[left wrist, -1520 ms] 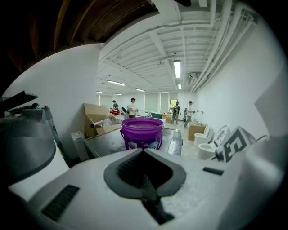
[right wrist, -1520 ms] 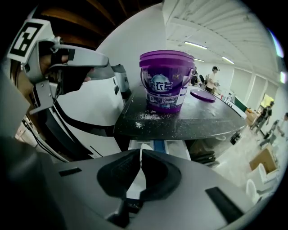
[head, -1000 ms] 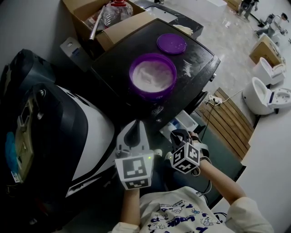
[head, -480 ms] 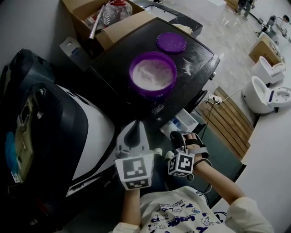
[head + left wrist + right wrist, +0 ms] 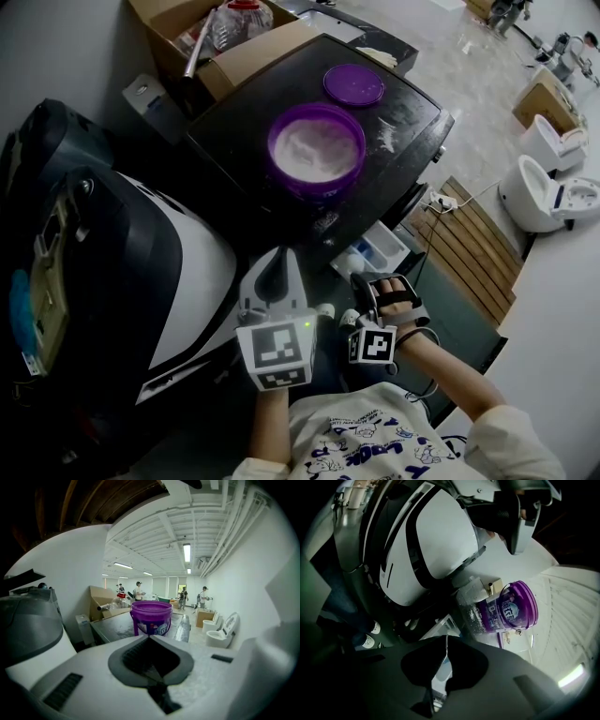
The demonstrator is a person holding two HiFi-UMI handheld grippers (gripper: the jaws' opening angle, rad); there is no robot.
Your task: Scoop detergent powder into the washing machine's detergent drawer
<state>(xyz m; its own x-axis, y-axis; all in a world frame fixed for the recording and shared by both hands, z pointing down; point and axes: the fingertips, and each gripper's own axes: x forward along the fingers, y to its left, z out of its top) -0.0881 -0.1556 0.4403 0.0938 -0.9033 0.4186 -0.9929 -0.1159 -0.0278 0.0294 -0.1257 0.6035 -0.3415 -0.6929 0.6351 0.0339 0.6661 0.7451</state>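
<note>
A purple bucket (image 5: 316, 150) of white detergent powder stands open on the dark washing machine top (image 5: 403, 117); its purple lid (image 5: 353, 85) lies just beyond. The detergent drawer (image 5: 375, 255) is pulled out below the machine's front edge. My left gripper (image 5: 277, 258) hovers shut and empty left of the drawer, aimed at the bucket (image 5: 151, 617). The right gripper (image 5: 364, 281) sits shut and empty just in front of the drawer, turned on its side. Its own view shows the bucket (image 5: 513, 607) tilted and a slice of the drawer (image 5: 440, 670) past its jaws. No scoop is visible.
A black-and-white appliance (image 5: 141, 272) fills the left. A cardboard box (image 5: 216, 37) with a bottle stands behind the washer. A wooden slat mat (image 5: 473, 244), a power strip (image 5: 441, 204) and toilets (image 5: 544, 197) lie to the right. People (image 5: 138, 590) stand far off.
The right gripper has rolled over and drawn back slightly toward the person, its marker cube dropping lower in the head view. The left gripper has stayed put.
</note>
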